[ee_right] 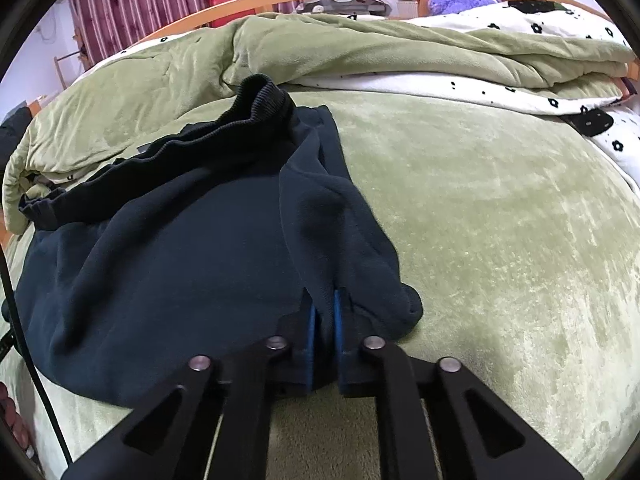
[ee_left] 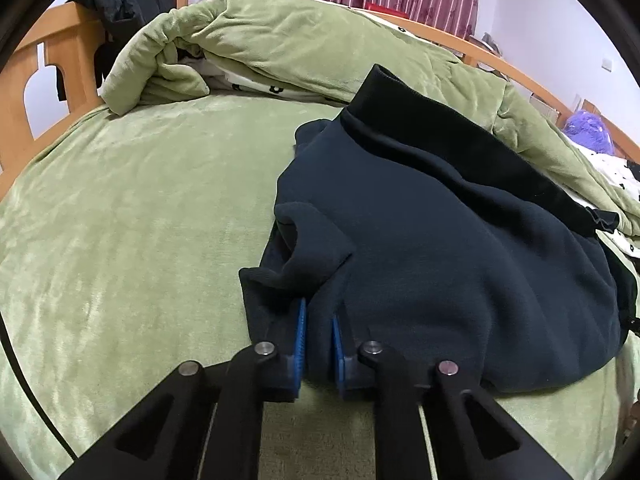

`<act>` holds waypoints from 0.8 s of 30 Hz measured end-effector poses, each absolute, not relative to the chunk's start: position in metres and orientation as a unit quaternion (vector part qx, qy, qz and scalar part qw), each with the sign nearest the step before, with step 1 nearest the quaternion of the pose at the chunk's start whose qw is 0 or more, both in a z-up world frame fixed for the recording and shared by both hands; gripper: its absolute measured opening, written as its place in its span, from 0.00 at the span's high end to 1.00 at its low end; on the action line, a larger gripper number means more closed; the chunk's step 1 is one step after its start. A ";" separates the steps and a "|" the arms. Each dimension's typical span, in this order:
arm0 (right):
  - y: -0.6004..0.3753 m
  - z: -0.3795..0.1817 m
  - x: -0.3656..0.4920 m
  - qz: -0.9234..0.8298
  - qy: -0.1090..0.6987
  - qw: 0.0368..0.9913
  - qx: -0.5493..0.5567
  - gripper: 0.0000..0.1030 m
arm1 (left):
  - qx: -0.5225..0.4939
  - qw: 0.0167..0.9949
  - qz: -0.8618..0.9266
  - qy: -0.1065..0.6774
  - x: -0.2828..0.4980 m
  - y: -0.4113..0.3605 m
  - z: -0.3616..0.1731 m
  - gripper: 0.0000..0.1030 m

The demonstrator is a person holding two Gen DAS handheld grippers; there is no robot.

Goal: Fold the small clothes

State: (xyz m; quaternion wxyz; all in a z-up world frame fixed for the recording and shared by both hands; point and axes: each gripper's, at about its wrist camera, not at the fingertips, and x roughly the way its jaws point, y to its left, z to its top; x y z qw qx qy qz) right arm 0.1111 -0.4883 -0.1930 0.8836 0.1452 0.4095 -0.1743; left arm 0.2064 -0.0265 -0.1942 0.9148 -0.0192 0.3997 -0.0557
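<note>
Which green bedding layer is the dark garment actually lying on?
The flat green sheet, spread smooth under the navy garment. The bunched green quilt is heaped behind it, with a white flower-print side, touching only the garment's black ribbed band.

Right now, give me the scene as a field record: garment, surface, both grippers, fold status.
garment: dark navy garment, black ribbed waistband at the far end
surface: green plush bed cover
left gripper: shut on the garment's near edge
right gripper: shut on the near edge, other corner
background: bunched green quilt
fold status: garment lies spread, no fold yet
</note>
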 end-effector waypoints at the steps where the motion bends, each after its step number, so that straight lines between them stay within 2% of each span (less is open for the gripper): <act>1: -0.489 -0.191 0.109 -0.175 0.405 0.885 0.151 0.95 | -0.018 0.916 -0.054 0.397 0.205 -0.027 -0.194 0.91; 11: -0.493 -0.173 0.081 -0.150 0.377 0.895 0.187 0.96 | -0.037 0.928 -0.050 0.368 0.177 -0.016 -0.176 0.93; 24: -0.482 -0.157 0.012 -0.129 0.368 0.901 0.189 0.96 | -0.038 0.925 -0.062 0.372 0.120 -0.003 -0.163 0.94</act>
